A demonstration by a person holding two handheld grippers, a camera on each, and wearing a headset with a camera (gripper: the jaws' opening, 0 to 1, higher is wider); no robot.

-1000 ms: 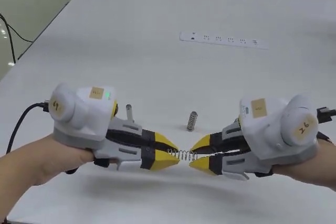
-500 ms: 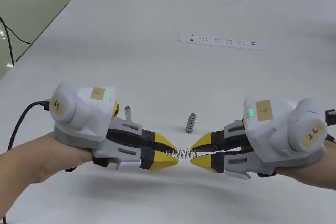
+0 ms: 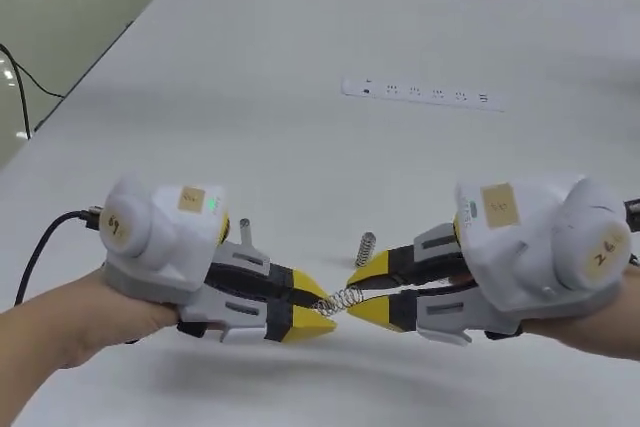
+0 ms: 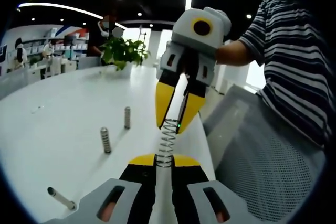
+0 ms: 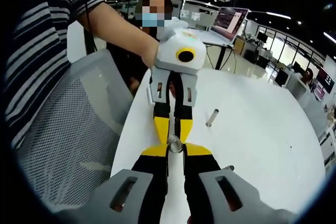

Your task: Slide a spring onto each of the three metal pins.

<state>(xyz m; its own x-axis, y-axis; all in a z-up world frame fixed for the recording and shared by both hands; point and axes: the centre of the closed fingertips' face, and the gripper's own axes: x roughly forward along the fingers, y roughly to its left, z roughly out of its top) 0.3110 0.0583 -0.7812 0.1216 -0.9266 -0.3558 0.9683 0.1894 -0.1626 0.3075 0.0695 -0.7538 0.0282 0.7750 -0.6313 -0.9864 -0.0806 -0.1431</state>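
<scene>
A small steel spring (image 3: 342, 298) hangs in the air between my two grippers, sloping up to the right. My left gripper (image 3: 322, 313) is shut on its lower end, the spring (image 4: 167, 141) rising from its yellow tips (image 4: 164, 161). My right gripper (image 3: 358, 294) is shut on the other end, seen head-on as the right gripper (image 4: 177, 124). From the right gripper view the spring (image 5: 175, 143) sits at my own tips (image 5: 176, 151), with the left gripper (image 5: 173, 136) opposite. One pin (image 3: 366, 246) carries a spring. A bare pin (image 3: 245, 232) stands behind the left gripper.
A white power strip (image 3: 420, 93) lies far back on the white table (image 3: 250, 67). A black cable (image 3: 45, 232) runs from the left gripper off the left edge. A third pin (image 4: 127, 117) stands beyond the sprung pin (image 4: 105, 140). A mesh chair (image 5: 79, 129) is by the table's near edge.
The right gripper has shifted left and lifted a little, so the spring now slants and spans a shorter gap. The headset camera tipped slightly; the pins stayed put.
</scene>
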